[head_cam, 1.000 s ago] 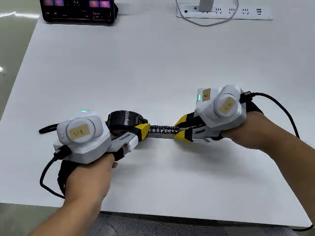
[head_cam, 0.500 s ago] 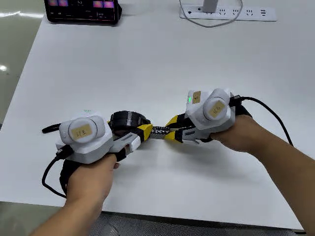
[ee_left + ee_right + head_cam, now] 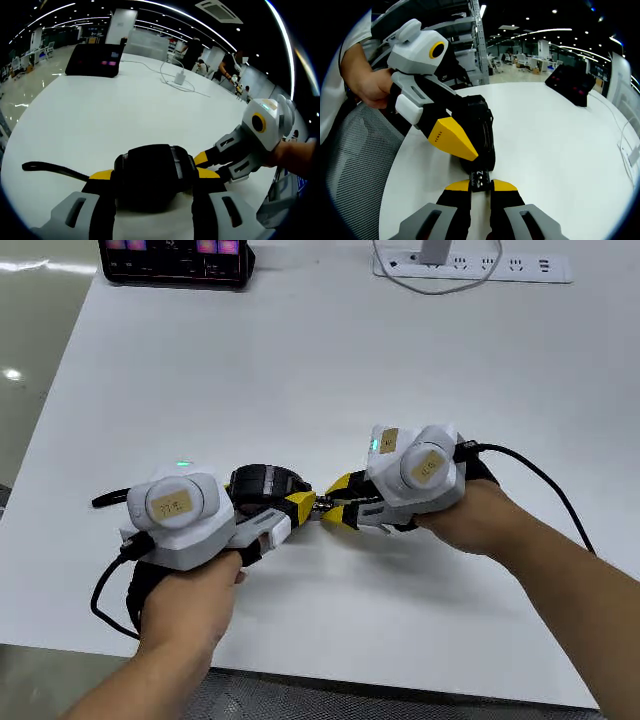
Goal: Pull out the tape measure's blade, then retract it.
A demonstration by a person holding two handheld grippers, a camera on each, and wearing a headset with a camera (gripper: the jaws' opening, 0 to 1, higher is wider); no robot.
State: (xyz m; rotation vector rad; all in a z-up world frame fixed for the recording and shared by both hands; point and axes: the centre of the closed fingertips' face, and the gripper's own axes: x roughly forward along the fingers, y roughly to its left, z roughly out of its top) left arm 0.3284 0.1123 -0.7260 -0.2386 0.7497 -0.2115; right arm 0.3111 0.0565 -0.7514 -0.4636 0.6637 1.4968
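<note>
Close to the near edge of the white workbench [image 3: 300, 370], a person's left hand [image 3: 185, 600] and right hand [image 3: 470, 525] each hold a gripper, and the two point at one another, nearly tip to tip. The left gripper [image 3: 290, 508] has its yellow-tipped jaws clamped on the black tape measure [image 3: 262, 483], gripping the round case from both sides. The case sits low on the bench top, about midway along that near edge. The right gripper [image 3: 481, 186] is pinched shut on the blade [image 3: 481, 179], right beside the case. Just a short stub of blade with printed numerals shows between the jaw tips and the case mouth. A black cable runs back from each gripper toward the person. Beyond them the top is bare white. At the far left corner stands a dark tablet [image 3: 175, 258] with pink tiles lit on its screen. Along the far edge, toward the right, lies a white power strip [image 3: 470, 265] with a white plug and cord in it.
</note>
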